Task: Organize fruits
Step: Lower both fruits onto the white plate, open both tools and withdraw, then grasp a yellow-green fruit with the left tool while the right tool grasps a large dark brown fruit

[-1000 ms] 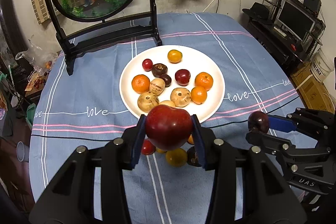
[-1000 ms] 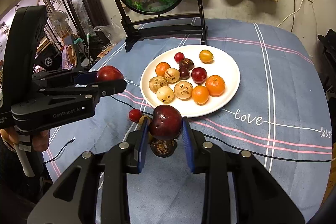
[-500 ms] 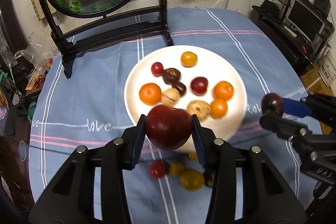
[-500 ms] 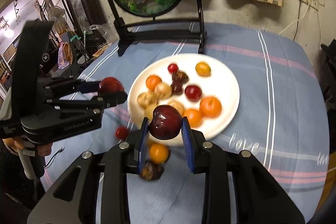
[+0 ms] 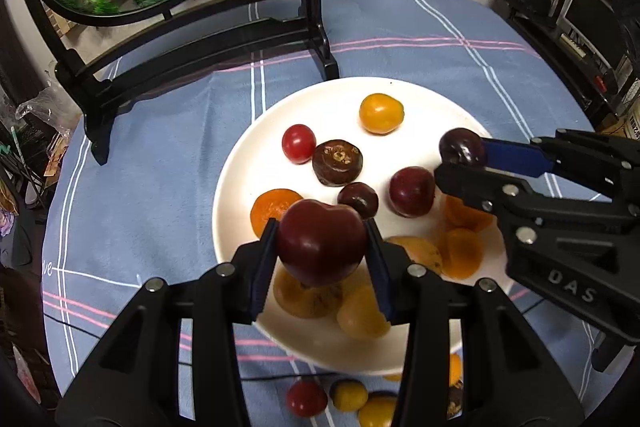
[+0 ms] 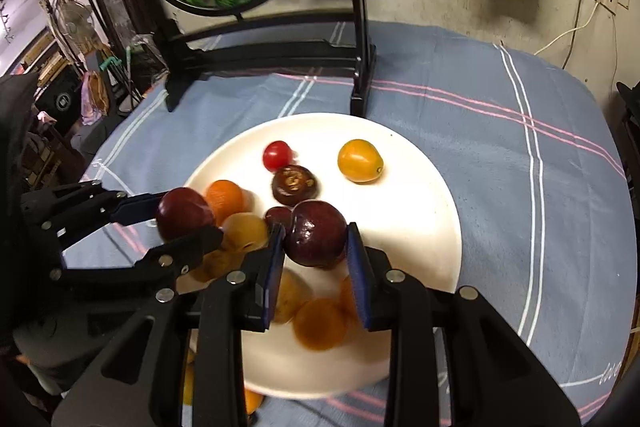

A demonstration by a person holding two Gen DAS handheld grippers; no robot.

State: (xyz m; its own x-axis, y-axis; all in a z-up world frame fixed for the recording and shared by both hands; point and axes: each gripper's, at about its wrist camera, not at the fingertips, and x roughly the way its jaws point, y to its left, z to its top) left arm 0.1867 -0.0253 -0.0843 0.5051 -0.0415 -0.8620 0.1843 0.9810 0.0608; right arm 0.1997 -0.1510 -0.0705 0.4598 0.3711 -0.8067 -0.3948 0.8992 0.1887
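Left wrist view: the left gripper (image 5: 322,245) jaws clamp a red apple (image 5: 322,243) over the white plate (image 5: 240,179); right gripper (image 6: 316,239) jaws pinch a dark plum (image 6: 316,233) there too.

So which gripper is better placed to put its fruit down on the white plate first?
Probably the right gripper. Its dark red plum hangs beside a bare part of the white plate. The left gripper holds its red plum above the crowded near side, over orange fruit.
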